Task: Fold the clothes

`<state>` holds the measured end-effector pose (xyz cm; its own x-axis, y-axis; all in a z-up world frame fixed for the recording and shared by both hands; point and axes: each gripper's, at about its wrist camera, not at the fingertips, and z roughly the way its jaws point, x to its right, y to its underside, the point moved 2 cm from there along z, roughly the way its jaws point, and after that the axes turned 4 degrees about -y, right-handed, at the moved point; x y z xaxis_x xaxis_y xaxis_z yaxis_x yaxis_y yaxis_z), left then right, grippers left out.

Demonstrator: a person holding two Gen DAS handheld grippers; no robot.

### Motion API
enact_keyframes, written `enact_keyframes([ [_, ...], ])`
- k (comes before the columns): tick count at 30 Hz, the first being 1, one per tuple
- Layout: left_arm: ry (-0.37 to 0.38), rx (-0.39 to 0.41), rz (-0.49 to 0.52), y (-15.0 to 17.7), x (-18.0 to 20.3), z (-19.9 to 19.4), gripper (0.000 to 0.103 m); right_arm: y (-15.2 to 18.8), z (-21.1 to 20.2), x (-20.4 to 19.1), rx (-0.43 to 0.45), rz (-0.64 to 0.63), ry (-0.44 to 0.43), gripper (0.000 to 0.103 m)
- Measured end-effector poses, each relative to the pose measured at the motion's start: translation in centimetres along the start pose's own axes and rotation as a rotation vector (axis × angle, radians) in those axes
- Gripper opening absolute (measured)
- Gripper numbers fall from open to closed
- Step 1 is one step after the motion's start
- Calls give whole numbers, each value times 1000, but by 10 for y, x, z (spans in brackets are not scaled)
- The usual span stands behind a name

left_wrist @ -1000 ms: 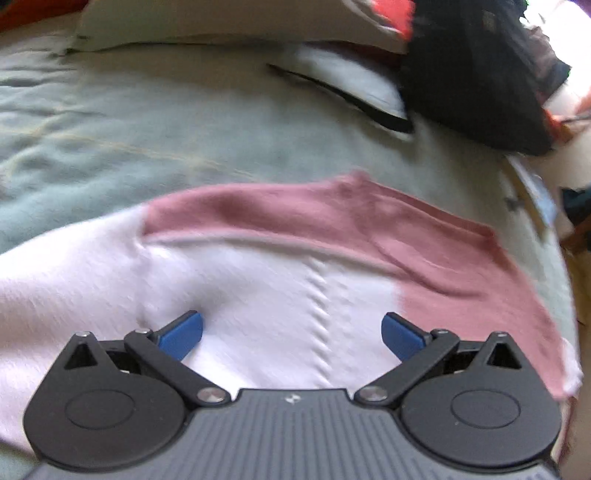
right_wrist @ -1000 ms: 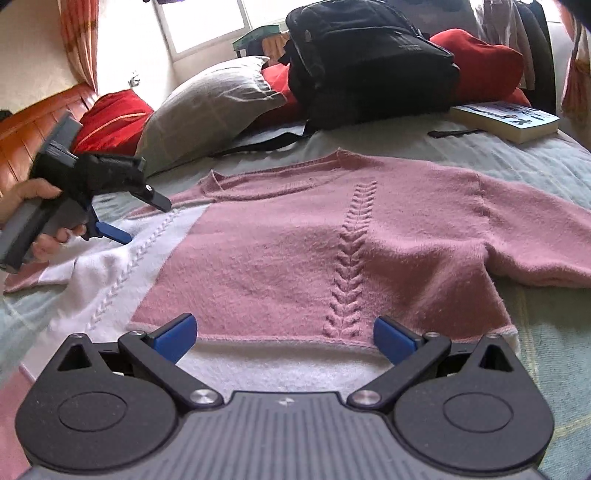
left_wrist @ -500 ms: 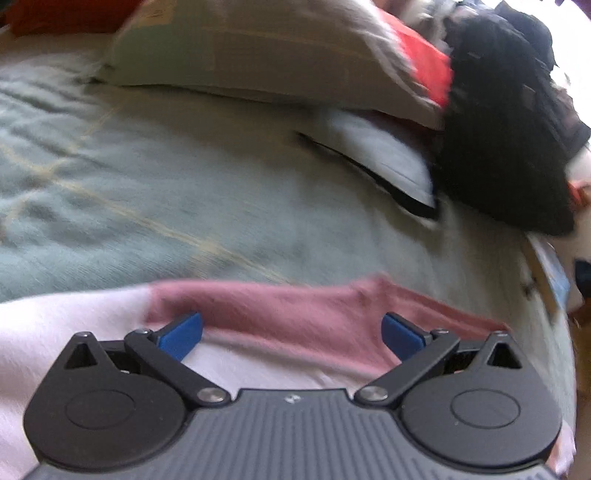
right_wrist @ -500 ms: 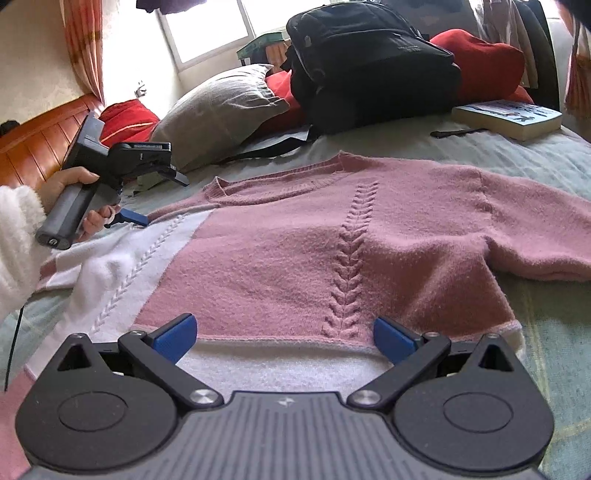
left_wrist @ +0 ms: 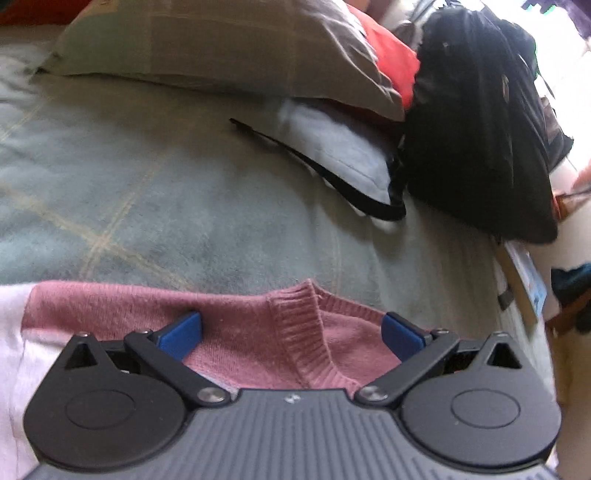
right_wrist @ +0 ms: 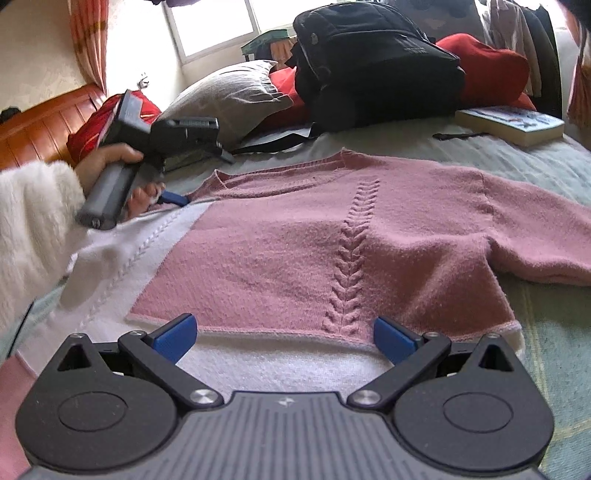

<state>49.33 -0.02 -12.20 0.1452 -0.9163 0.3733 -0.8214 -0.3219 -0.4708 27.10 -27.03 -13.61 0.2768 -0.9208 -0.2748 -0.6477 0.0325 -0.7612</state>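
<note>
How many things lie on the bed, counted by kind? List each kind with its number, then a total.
Sweaters: 1, pink and white
Backpacks: 1, black
Grey pillows: 1
Red cushions: 2
Books: 1
Total: 6

A bed [right_wrist: 554, 173] with a grey-green checked cover fills the room. A wooden headboard [right_wrist: 48, 122] stands at the left, under a pale wall [right_wrist: 33, 48]. Daylight enters a window [right_wrist: 214, 22] beside an orange curtain [right_wrist: 88, 33].
</note>
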Motion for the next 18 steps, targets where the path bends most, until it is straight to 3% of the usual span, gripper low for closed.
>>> enact_keyframes([
  [5, -6, -41, 47, 14, 9, -33, 102, -1, -2, -2, 1, -8, 9, 103],
  [10, 8, -39, 199, 44, 23, -96, 102, -11, -11, 0, 10, 26, -1, 103],
  [14, -76, 27, 365, 74, 27, -140, 102, -37, -15, -11, 55, 21, 45, 103],
  [18, -114, 103, 429, 105, 14, -162, 102, -57, 10, -25, 46, -73, 186, 103],
])
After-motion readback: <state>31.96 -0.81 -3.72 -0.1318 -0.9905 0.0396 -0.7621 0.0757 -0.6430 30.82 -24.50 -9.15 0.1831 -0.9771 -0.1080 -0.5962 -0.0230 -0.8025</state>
